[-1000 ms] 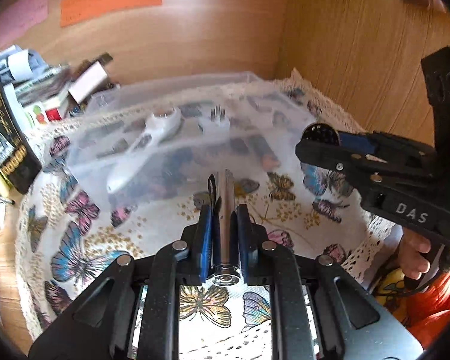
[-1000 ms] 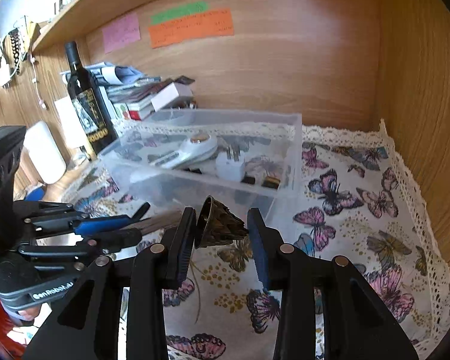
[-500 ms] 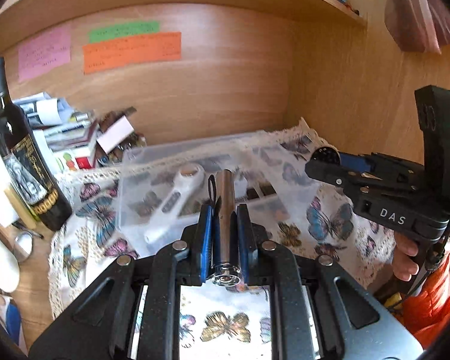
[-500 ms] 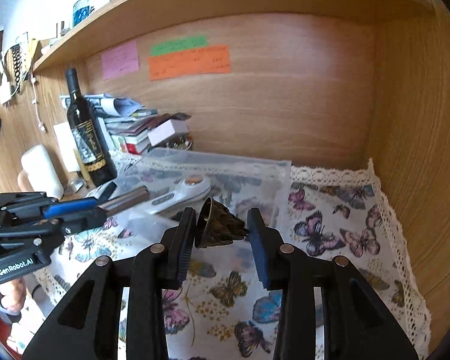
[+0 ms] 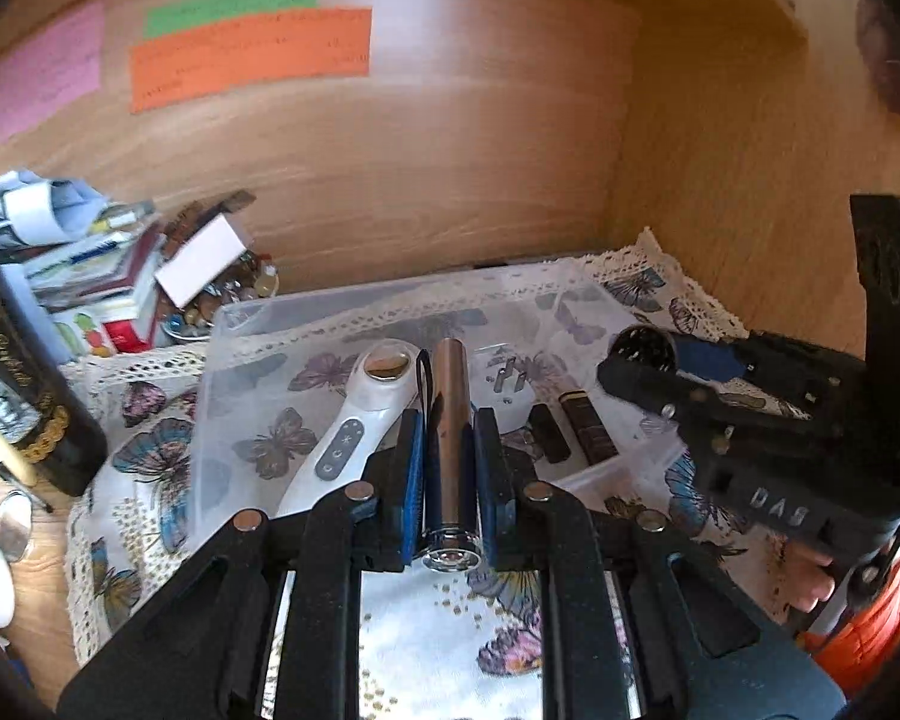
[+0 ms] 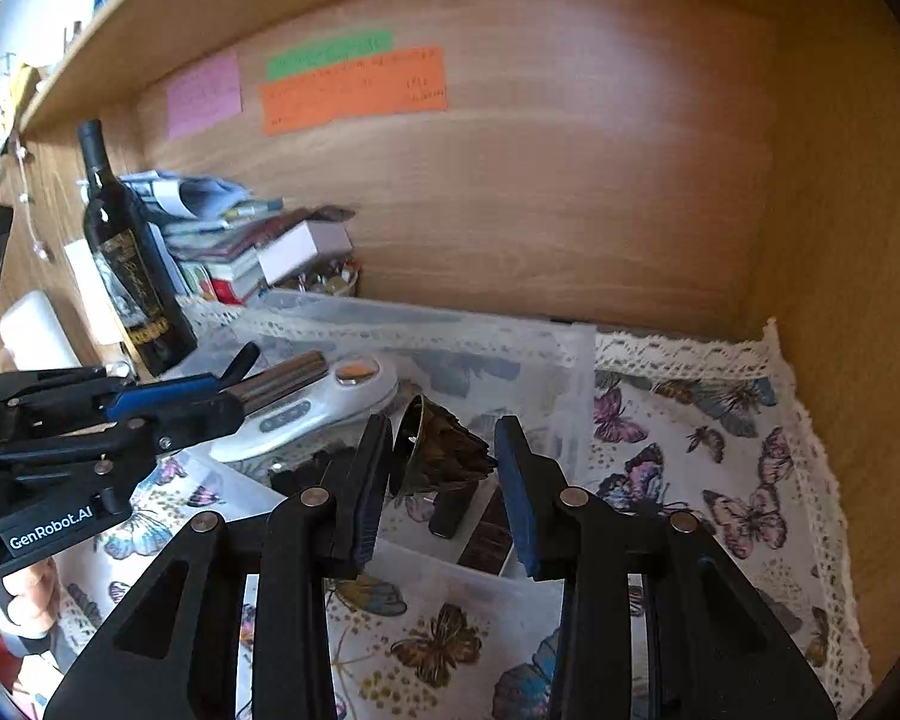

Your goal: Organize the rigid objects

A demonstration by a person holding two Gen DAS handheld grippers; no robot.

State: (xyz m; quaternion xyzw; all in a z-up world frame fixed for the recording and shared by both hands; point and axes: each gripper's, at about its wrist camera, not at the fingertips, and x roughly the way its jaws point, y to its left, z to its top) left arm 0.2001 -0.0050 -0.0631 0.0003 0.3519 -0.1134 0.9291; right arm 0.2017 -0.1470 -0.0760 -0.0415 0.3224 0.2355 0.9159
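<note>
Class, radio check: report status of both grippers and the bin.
Left gripper shut on metal cylinder. Right gripper shut on dark cone. Both over clear bin. Nothing blocking.

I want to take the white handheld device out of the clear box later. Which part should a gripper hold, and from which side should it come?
Probably the narrow handle of the white handheld device, near its buttons, approached from above with the fingers across its width. It lies flat in the clear box, and its round head looks wider than the handle.

On the wood-brown back wall (image 6: 570, 210) hang pink (image 6: 203, 95), green (image 6: 329, 53) and orange notes (image 6: 354, 93); below it, a white cloth (image 6: 690, 450) bears multicoloured butterflies.
</note>
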